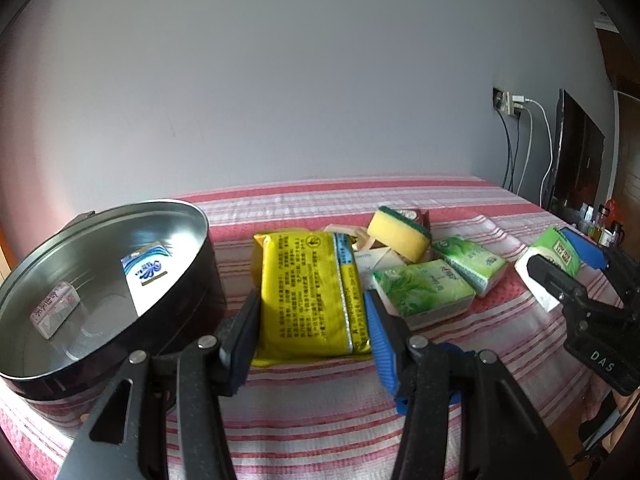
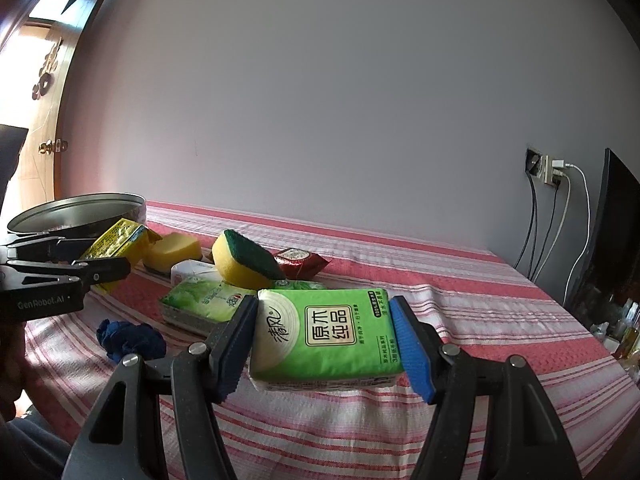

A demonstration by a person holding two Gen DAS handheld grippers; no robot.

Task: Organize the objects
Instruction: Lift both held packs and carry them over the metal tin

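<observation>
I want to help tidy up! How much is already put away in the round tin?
Two small packs already lie in the round tin. The left gripper holds a yellow pack; the right gripper holds a green tissue pack. Sponges, more tissue packs and a red packet remain on the striped cloth.

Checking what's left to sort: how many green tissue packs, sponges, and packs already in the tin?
Green tissue packs: 3
Sponges: 2
Packs in the tin: 2
Total: 7
</observation>
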